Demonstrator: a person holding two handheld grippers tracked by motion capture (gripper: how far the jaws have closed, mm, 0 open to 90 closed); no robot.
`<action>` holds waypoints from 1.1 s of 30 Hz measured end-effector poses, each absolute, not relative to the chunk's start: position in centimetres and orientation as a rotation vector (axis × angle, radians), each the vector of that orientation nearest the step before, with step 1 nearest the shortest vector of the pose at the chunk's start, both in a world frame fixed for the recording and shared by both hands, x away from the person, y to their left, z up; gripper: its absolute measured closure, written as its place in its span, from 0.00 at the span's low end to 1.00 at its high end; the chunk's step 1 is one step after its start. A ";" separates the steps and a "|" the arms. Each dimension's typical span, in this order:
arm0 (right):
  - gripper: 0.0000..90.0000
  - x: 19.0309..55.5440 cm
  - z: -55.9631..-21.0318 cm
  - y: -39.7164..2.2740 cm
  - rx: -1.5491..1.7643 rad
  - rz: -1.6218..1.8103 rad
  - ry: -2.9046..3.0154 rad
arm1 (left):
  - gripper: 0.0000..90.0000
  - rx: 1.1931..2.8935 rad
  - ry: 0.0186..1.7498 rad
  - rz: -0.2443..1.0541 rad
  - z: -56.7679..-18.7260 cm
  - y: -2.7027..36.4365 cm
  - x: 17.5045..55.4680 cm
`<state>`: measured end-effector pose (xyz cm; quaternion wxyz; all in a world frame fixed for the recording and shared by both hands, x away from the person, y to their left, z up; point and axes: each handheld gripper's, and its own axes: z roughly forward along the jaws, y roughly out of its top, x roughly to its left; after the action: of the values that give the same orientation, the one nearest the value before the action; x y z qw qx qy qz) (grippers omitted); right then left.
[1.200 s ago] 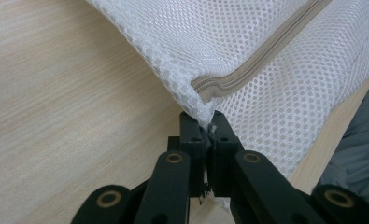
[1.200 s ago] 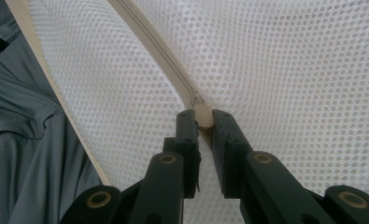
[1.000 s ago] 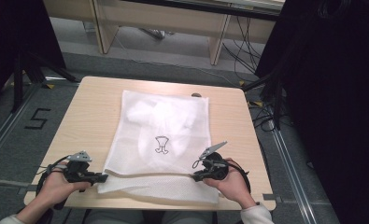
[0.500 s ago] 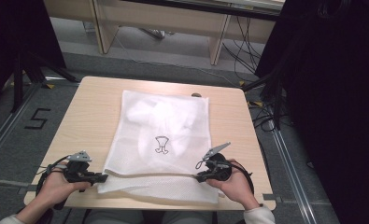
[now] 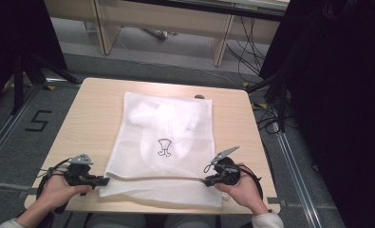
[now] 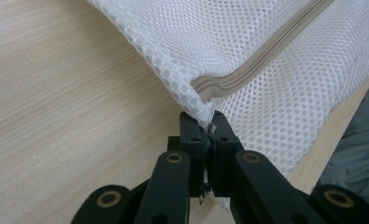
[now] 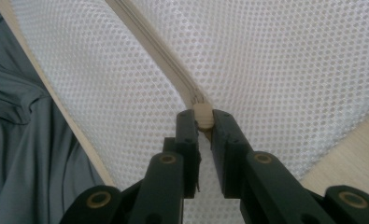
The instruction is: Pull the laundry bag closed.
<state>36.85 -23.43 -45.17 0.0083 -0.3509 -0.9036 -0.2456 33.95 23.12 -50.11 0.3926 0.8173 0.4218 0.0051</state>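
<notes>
— Wooden table (image 5: 95,114), white mesh bag (image 5: 164,137) flat across the middle, near edge by the hands?
— Yes. Left gripper (image 6: 204,122) clamped on mesh corner; right gripper (image 7: 202,122) pinching beige zipper end (image 7: 202,113).

One white mesh bag (image 5: 164,142) is counted on one desk (image 5: 90,114), and two grippers, left (image 5: 103,180) and right (image 5: 207,181), are counted at its lower corners.
</notes>
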 end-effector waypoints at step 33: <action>0.91 36.4 -45.9 -26.5 -1.185 -0.717 -2.794 | 0.96 2.057 1.080 0.026 -50.3 23.0 33.9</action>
<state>36.36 -26.54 -45.90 0.0117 -0.3800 -0.8958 -0.2300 33.88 23.04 -50.26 0.3976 0.8124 0.4265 0.0102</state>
